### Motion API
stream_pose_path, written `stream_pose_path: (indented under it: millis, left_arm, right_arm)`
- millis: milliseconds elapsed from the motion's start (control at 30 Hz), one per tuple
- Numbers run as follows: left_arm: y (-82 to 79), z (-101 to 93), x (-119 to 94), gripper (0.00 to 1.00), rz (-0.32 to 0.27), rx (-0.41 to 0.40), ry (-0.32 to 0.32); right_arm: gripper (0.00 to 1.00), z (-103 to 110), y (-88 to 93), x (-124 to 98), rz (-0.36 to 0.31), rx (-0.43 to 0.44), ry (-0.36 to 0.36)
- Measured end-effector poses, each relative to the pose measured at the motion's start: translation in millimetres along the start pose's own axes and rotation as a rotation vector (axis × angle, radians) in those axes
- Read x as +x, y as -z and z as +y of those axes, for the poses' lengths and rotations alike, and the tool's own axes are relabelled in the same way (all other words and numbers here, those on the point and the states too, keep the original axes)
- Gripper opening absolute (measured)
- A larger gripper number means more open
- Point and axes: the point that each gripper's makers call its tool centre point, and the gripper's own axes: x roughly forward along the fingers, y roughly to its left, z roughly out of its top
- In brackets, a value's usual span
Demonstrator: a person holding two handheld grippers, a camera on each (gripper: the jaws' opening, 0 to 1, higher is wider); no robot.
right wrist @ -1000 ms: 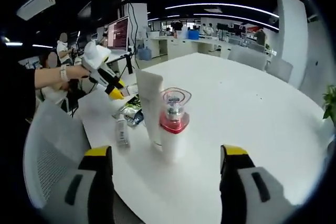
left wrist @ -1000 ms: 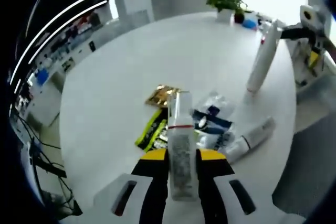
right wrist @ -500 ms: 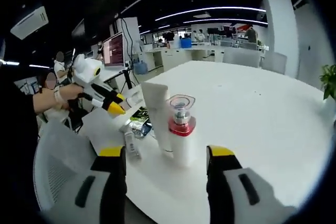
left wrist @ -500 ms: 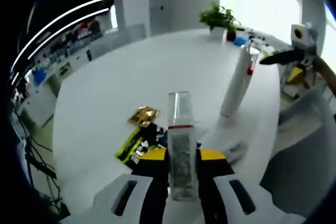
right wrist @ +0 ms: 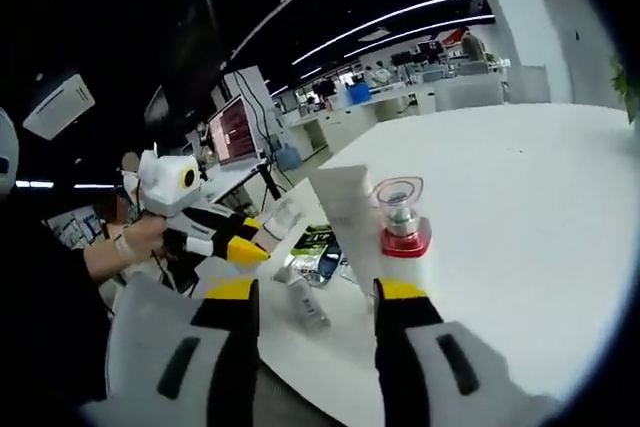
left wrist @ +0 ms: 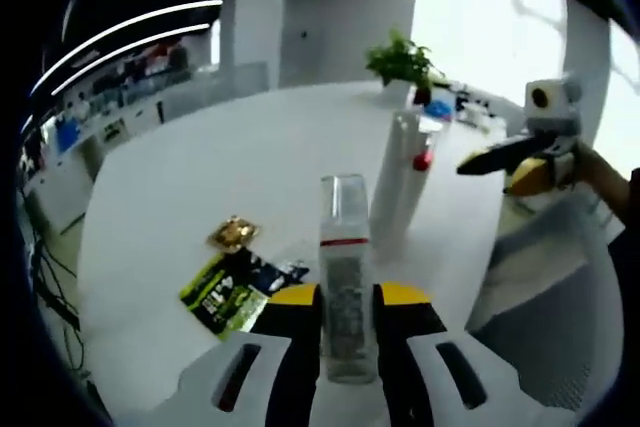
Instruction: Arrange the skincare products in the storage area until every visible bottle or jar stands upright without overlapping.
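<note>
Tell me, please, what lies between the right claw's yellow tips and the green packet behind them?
In the right gripper view, a small bottle lies on its side on the white table, between the right claw and the green packet.

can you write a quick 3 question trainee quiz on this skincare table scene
1. True or false: the left hand-held gripper is shut on a clear-capped bottle.
2. Which colour is the collar of the pump bottle standing on the white table? A green, B red, C blue.
3. Fill in: the white tube stands right next to the ____ bottle.

Key: 1 true. 2 B. 3 pump.
</note>
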Motion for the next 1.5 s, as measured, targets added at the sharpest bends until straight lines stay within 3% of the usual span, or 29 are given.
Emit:
stream_pose_path:
  millis: [300, 667, 800, 1033, 1267, 1400, 1500]
  left_arm:
    - [-4.1, -31.6, 0.2, 0.16, -0.023, -0.022, 0.071]
    - [-20.1, -68.3, 0.9, 0.16, -0.096, -0.115, 0.217]
    - [-22.3, -77.1, 2.0, 0.16, -0.103, -0.133, 0.255]
    - [-26.9, -92.6, 5.6, 0.16, -0.121, -0.162, 0.322]
    - [-26.4, -95.7, 9.2, 0.16, -0.115, -0.165, 0.334]
    - [-23.6, -97.2, 13.0, 0.17, -0.101, -0.125, 0.327]
    - [-17.8, -95.4, 16.9, 0.17, -0.069, -0.041, 0.295]
  right_arm:
    - [0.39, 19.1, 1.5, 19.3, -0.029, 0.065, -0.063]
    - [0.34, 28.7, -14.8, 27.6, -0.190, 0.374, -0.199]
    - [0.31, 28.1, -20.0, 24.7, -0.234, 0.437, -0.235]
    - [0.27, 27.8, -26.0, 21.4, -0.266, 0.467, -0.254]
    - [0.22, 26.1, -27.2, 17.7, -0.261, 0.434, -0.238]
    - [0.21, 27.3, -25.9, 17.4, -0.249, 0.400, -0.229]
    - [0.20, 29.5, -22.6, 18.2, -0.223, 0.358, -0.221]
